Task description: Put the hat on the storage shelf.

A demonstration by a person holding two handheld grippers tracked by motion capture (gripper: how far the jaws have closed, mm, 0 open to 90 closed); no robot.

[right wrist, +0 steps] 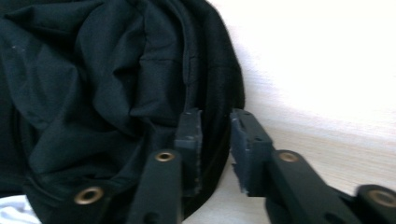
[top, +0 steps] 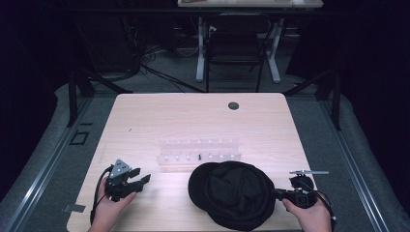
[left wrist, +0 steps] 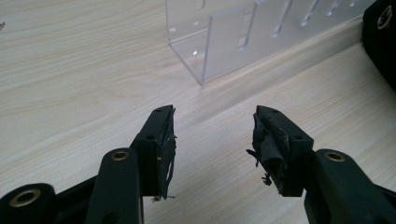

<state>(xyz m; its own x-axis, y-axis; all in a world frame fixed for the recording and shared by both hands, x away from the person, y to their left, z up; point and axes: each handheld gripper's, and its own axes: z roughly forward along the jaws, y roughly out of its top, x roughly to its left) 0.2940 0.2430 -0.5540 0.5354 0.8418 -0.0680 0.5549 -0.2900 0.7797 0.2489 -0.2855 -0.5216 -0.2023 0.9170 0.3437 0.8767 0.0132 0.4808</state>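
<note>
Clear acrylic rack (top: pixel 199 154) sits mid tabletop (top: pixel 193 116), two rows of slots; one small dark piece (top: pixel 199 156) stands in the front row, other slots look unfilled, too small to be sure. In the left gripper view a corner of the rack (left wrist: pixel 219 46) lies just ahead of the jaws.

Black cap (top: pixel 232 193) lies on the near part of the tabletop, right of centre, just in front of the rack, close to the near edge. Right tool (top: pixel 276 194) is at the cap's right rim; in the right gripper view the right tool (right wrist: pixel 215 140) has narrow jaws with the cap's (right wrist: pixel 93 93) rim edge between them; pads look not yet pressed on it.

Left tool (top: pixel 140 182) hovers over bare wood at near left, well apart from the cap; the left tool (left wrist: pixel 212 140) has jaws wide, nothing between.

Open room: far half and left side of the tabletop bare, apart from a round grommet (top: pixel 233 105) near the far edge. Light wood surface. Dark room, grey floor, another desk (top: pixel 241 29) and cables behind.
</note>
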